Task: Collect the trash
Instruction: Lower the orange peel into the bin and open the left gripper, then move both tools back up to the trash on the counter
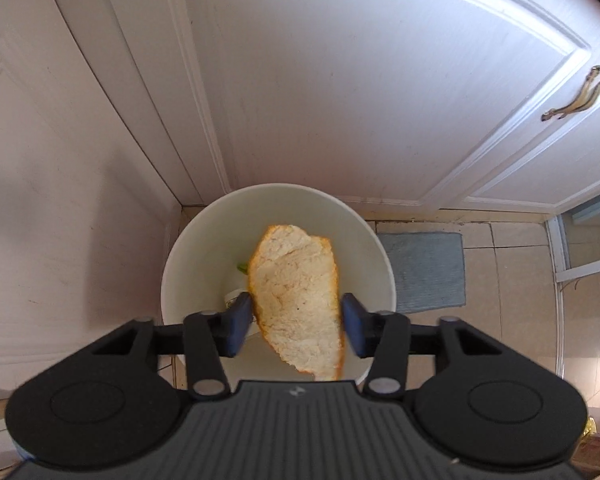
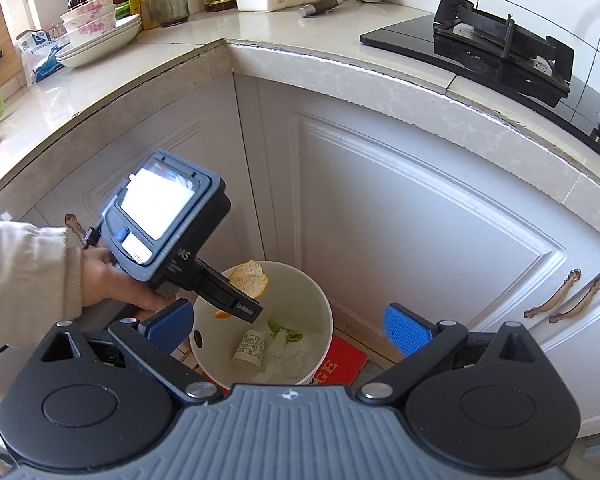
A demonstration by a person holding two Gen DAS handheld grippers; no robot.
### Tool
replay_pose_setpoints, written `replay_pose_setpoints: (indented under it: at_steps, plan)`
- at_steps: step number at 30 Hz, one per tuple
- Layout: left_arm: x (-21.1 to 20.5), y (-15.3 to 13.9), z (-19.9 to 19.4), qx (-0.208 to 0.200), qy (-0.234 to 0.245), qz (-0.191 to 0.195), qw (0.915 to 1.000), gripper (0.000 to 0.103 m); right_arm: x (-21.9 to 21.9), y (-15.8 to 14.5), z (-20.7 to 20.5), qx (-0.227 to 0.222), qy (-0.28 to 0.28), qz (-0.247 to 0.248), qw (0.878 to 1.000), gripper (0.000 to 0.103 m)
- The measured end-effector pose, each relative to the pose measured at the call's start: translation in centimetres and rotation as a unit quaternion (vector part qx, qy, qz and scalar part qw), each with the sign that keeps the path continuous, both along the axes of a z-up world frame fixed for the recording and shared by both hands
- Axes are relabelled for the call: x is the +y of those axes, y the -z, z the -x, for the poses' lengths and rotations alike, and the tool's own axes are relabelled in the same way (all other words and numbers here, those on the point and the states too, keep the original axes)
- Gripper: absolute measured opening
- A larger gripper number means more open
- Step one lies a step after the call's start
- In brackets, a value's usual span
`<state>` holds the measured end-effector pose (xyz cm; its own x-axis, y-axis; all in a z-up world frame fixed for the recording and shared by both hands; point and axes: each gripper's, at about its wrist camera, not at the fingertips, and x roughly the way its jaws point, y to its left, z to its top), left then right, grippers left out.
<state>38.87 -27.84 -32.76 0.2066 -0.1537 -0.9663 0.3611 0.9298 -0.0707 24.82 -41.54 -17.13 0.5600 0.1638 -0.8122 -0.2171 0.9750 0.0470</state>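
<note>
My left gripper hangs over the white trash bin, which stands on the tiled floor in the corner of the white cabinets. An orange peel, pale pith facing me, sits between its blue pads; the left pad touches the peel, but whether the right one does I cannot tell. My right gripper is spread wide and empty nearby, above the bin's near rim. Inside the bin lie a crumpled paper cup and green vegetable scraps.
</note>
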Motion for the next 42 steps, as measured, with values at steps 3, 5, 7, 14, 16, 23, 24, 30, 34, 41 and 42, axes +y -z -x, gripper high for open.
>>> replay_pose_setpoints:
  at_steps: [3, 5, 7, 14, 16, 23, 24, 30, 34, 41, 42]
  plan:
    - [-0.1, 0.1, 0.3, -0.018, 0.001, -0.004, 0.9998, 0.075, -0.2, 0.0, -0.2, 0.0, 0.01, -0.005, 1.0, 0.103]
    - [-0.1, -0.1, 0.3, -0.023, 0.003, -0.004, 0.9997, 0.076, -0.3, 0.0, -0.2, -0.003, 0.016, -0.002, 1.0, 0.103]
    - [0.0, -0.8, 0.3, -0.033, 0.0, -0.004, 0.9995, 0.077, -0.4, -0.2, -0.2, -0.007, 0.019, 0.0, 1.0, 0.103]
    - [0.5, -5.0, 1.2, -0.068, -0.007, 0.001, 0.9977, 0.08, -0.3, -2.0, -0.7, -0.027, 0.007, 0.014, 1.0, 0.103]
    - [0.6, -6.7, 1.8, -0.081, -0.005, 0.006, 0.9966, 0.083, -0.3, -2.9, -0.7, -0.037, 0.001, 0.016, 0.999, 0.103]
    - [1.1, -12.8, 4.7, -0.12, 0.007, 0.023, 0.9925, 0.086, 0.1, -7.0, -0.7, -0.076, -0.026, 0.026, 0.996, 0.103]
    - [1.2, -13.6, 5.2, -0.127, 0.007, 0.02, 0.9917, 0.086, 0.2, -7.6, -0.7, -0.082, -0.03, 0.026, 0.996, 0.103]
    - [3.4, -18.5, 8.7, -0.151, -0.002, 0.021, 0.9882, 0.087, 1.4, -11.2, -0.8, -0.117, -0.071, 0.027, 0.99, 0.103]
    - [6.0, -21.4, 11.0, -0.164, -0.031, 0.016, 0.9859, 0.089, 2.9, -12.6, -1.4, -0.132, -0.099, 0.018, 0.986, 0.103]
    - [11.8, -24.9, 14.3, -0.19, -0.102, -0.01, 0.9764, 0.09, 7.1, -12.3, -3.1, -0.124, -0.152, -0.015, 0.98, 0.103]
    - [12.8, -25.2, 14.8, -0.194, -0.113, -0.013, 0.9743, 0.089, 7.9, -12.2, -3.4, -0.122, -0.159, -0.02, 0.98, 0.103]
